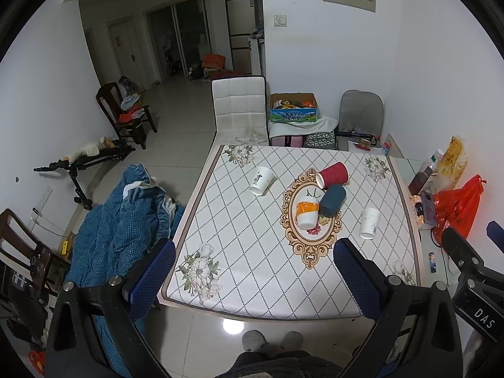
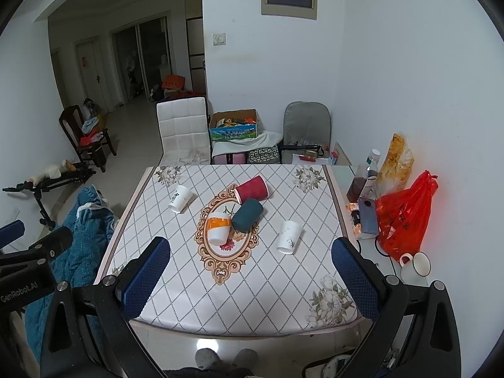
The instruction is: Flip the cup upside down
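Left gripper (image 1: 253, 278) sits at the bottom of its own view with both blue padded fingers spread wide and nothing between them, hanging above the near edge of the table (image 1: 239, 296). Right gripper (image 2: 250, 275) is the same deal in its view, fingers wide apart, nothing held, also up over the near edge. You can spot the right one poking in at the right edge of the left view, and the left one at the left edge of the right view, so they're side by side. All five cups are out on the patterned tablecloth, well apart from both grippers. Red cup (image 1: 333, 174) lies on its side just above the middle of the frame, mouth facing left. Right below it a dark teal cup (image 1: 332, 200) is tipped over too, and it's touching or nearly touching the orange and white cup (image 1: 308, 211), which leans with its wider end toward the bottom of the frame. Those three are bunched up on the ornate oval design in the middle of the cloth. A white cup with black writing (image 1: 261, 180) sits alone toward the left of the table, and a plain white cup with a faint print (image 1: 369, 223) sits toward the right. Can't tell for sure which way up those two white ones are. A red plastic bag (image 2: 404, 217) sits at the right of the frame, just past the table's edge.
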The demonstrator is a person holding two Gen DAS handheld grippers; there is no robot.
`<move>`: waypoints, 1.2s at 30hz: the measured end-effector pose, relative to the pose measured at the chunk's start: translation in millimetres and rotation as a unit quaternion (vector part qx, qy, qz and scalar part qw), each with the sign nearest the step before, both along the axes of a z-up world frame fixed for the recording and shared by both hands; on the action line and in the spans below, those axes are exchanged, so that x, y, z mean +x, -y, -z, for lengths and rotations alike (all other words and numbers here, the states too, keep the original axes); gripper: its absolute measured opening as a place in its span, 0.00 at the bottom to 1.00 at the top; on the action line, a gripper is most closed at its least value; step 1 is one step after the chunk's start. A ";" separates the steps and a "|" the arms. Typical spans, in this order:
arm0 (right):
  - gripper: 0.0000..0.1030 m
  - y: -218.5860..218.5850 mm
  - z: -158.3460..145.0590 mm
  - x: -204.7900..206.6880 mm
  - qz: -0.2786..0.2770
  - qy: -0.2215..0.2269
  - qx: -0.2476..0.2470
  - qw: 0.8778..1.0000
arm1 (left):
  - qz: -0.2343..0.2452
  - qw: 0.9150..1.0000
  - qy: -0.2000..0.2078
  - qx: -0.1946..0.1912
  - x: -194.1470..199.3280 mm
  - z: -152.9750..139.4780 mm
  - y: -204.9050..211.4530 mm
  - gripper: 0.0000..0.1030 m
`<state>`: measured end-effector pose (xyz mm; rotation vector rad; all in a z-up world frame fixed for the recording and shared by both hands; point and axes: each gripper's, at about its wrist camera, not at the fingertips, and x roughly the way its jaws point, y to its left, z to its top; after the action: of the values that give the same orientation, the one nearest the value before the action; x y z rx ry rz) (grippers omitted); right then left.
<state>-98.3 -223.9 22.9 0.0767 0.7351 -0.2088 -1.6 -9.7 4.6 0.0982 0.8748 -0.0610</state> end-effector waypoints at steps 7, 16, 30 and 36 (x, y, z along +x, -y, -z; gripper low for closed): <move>1.00 -1.6 2.3 -0.6 -0.001 -0.001 0.000 1.000 | 0.000 1.000 -0.001 -0.003 -0.4 -0.5 3.3 1.00; 1.00 -0.7 2.4 -0.4 -0.001 -0.002 0.001 1.000 | -0.001 1.000 -0.001 -0.005 -2.0 1.0 3.7 1.00; 1.00 -0.4 5.5 -0.2 -0.002 -0.002 0.001 1.000 | -0.001 1.000 0.000 -0.005 -1.2 4.5 7.3 1.00; 1.00 0.2 6.5 3.4 -0.004 -0.004 0.003 1.000 | -0.001 1.000 0.000 -0.004 -1.0 4.7 7.4 1.00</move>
<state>-94.9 -224.0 16.4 0.0783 0.7432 -0.2000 -2.6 -17.1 -0.2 0.0892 0.8744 -0.0620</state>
